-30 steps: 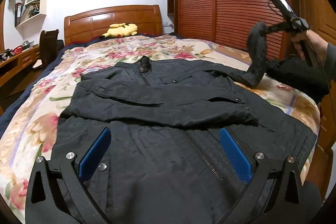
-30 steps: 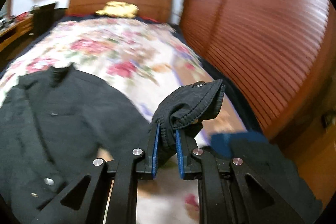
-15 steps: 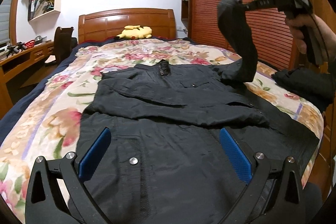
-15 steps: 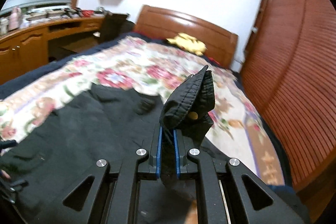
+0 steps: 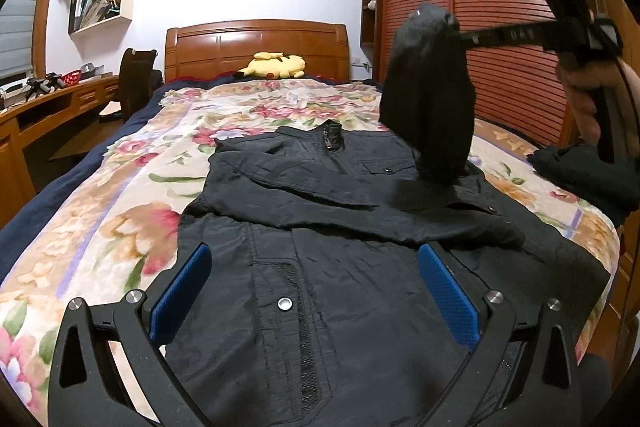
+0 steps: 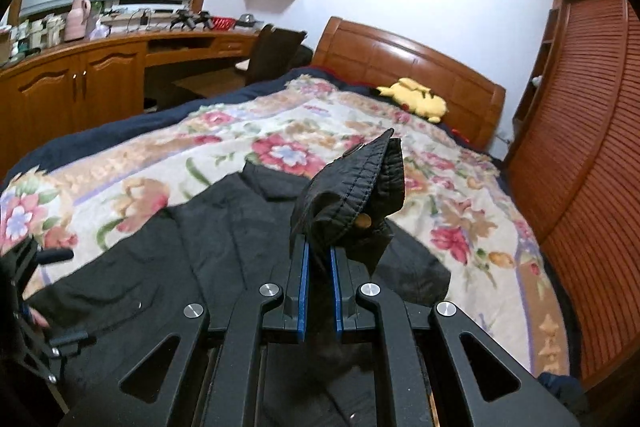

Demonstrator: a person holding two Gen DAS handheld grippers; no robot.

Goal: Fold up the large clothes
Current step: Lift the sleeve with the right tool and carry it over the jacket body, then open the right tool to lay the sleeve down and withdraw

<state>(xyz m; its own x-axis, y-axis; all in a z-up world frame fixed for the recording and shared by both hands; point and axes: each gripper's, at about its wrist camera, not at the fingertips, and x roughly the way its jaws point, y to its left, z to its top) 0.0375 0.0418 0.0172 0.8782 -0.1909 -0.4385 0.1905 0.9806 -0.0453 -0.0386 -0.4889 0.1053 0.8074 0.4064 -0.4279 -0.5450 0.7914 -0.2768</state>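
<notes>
A black jacket (image 5: pixel 328 259) lies front up on the floral bedspread (image 5: pixel 120 219), one sleeve folded across its chest. My left gripper (image 5: pixel 316 291) is open and empty, low over the jacket's hem. My right gripper (image 6: pixel 319 259) is shut on the cuff of the jacket's other sleeve (image 6: pixel 352 195) and holds it raised over the jacket's right shoulder. In the left wrist view that sleeve (image 5: pixel 428 95) hangs from the right gripper (image 5: pixel 460 39) above the chest.
A second dark garment (image 5: pixel 588 179) lies at the bed's right edge. A yellow plush toy (image 5: pixel 274 65) sits by the wooden headboard (image 5: pixel 256 43). A louvred wardrobe (image 5: pixel 500 7) runs along the right. A desk (image 6: pixel 100 75) and chair (image 6: pixel 276 51) stand left of the bed.
My right gripper has carried the sleeve cuff up and leftward, from beside the bed's right edge to over the jacket. My left gripper moved slightly nearer the hem and stays open.
</notes>
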